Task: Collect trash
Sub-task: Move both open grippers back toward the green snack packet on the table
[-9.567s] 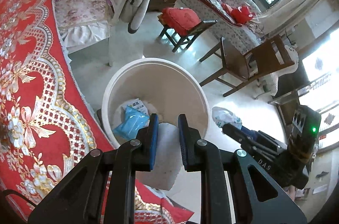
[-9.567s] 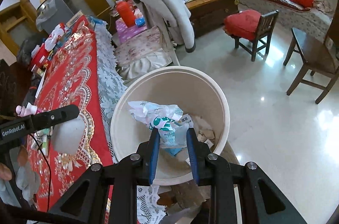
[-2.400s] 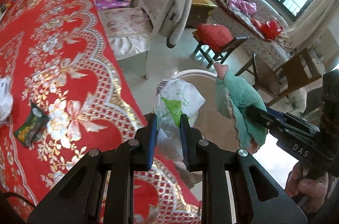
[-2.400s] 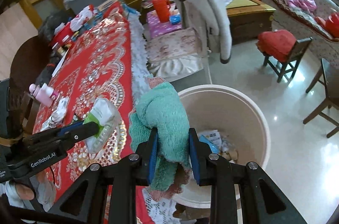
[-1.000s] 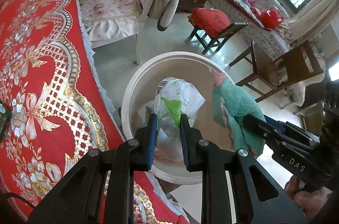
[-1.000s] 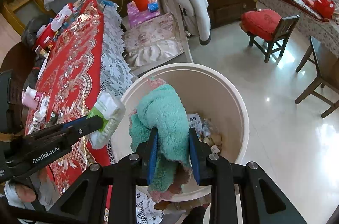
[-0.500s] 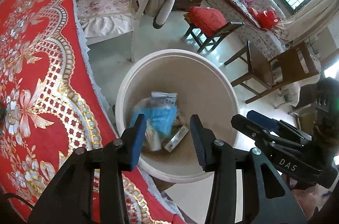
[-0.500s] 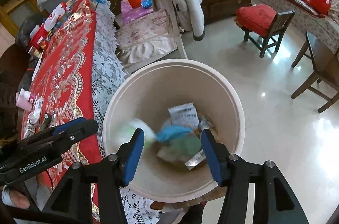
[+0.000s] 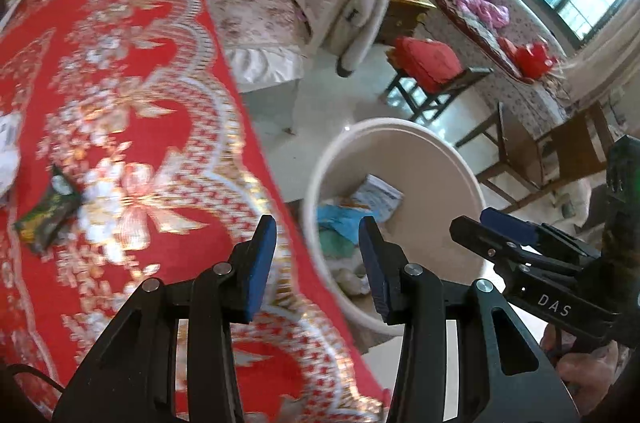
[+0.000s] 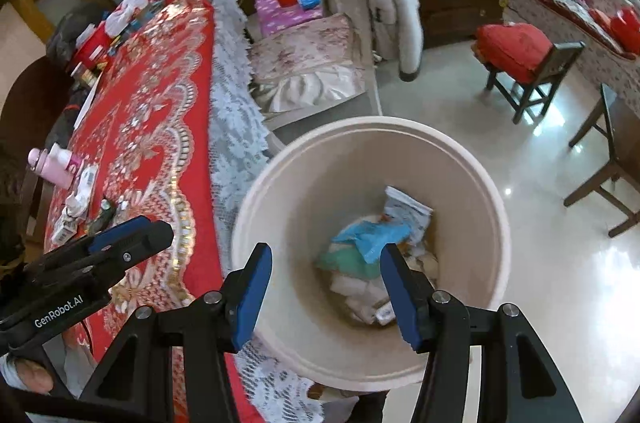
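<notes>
Both tools, the left tool (image 9: 316, 255) and the right tool (image 10: 326, 287), hang spread and empty beside the bin (image 10: 496, 223), their loads lying inside it; next, the left should swing bench-ward for the dark wrapper (image 9: 48, 211), away from the bin.

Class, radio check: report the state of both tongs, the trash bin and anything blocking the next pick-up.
Left tongs and right tongs open, empty, jaws just opened. Trash in bin. Green wrapper on red tablecloth. Nothing blocking.
</notes>
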The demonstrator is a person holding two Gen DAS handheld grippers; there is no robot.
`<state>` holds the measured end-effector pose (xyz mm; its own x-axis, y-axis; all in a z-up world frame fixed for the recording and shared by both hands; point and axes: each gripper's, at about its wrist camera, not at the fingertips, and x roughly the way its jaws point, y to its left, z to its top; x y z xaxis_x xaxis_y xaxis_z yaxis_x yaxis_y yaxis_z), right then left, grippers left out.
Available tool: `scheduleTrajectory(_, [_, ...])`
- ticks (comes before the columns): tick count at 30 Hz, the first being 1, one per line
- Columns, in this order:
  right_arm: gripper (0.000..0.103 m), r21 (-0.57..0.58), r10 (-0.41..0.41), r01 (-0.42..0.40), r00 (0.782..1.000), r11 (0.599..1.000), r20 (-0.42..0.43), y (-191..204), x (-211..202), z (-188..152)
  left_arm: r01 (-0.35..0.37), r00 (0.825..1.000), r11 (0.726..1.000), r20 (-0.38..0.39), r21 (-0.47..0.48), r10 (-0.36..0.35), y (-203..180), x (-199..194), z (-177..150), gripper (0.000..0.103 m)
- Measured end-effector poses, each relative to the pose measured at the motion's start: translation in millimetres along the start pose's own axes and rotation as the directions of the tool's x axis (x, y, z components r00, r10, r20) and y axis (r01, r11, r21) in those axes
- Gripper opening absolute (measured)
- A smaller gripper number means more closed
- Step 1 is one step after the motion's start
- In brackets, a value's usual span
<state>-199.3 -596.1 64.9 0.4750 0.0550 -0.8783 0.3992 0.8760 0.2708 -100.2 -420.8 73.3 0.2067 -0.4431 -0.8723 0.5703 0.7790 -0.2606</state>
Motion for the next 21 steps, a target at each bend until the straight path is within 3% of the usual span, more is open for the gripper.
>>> scheduleTrajectory(11, [0.059,-0.142,0.069,-0.074,0.997,0.987,-0.038,86,26,12,-0.085,0.995,0.988,0.043,-0.132,0.092,84,-36,-12,0.041])
scheduleTrajectory(21, [0.060,-0.265,0.145,-0.172,0.982,0.949,-0.119,185,65,12,-0.169,0.980,0.932,0.048,-0.321,0.194,192,-76,-42,0.041])
